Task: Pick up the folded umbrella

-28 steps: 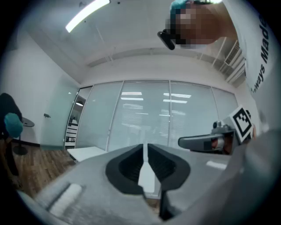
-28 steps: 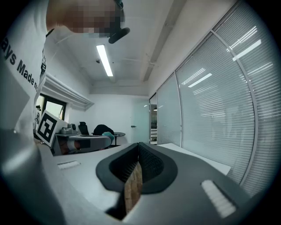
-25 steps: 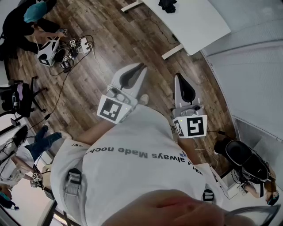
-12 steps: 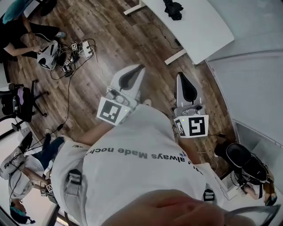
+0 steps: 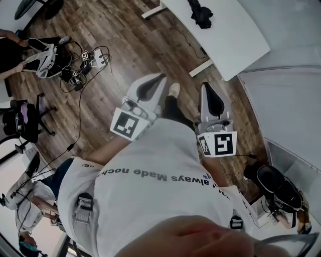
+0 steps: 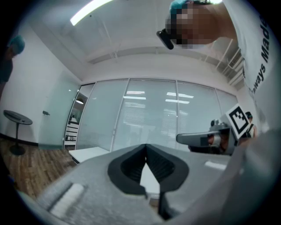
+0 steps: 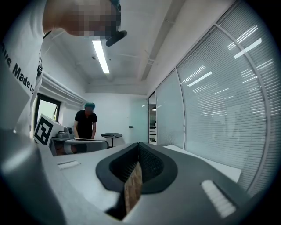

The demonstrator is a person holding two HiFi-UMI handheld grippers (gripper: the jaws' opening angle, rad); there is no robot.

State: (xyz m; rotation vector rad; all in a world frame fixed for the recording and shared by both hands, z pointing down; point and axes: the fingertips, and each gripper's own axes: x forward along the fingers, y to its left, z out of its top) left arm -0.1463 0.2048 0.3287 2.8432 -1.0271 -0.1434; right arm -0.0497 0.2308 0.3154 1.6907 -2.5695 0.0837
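Note:
The folded umbrella is a black bundle lying on the white table at the top of the head view, far ahead of both grippers. My left gripper and right gripper are held level in front of the person's body, side by side above the wood floor. Each is shut with nothing between its jaws. The left gripper view shows its tips meeting, with the white table low at the left. In the right gripper view the closed tips point along a glass wall. Neither gripper view shows the umbrella.
A shoe steps between the grippers. Cables and equipment lie on the floor at the upper left, near a black office chair. A glass partition runs along the right. A person in black stands by a round table.
The person has walked forward: the white table and umbrella have drawn a little nearer, the floor clutter has slid left, and a shoe has come into view. Both grippers stay shut and level.

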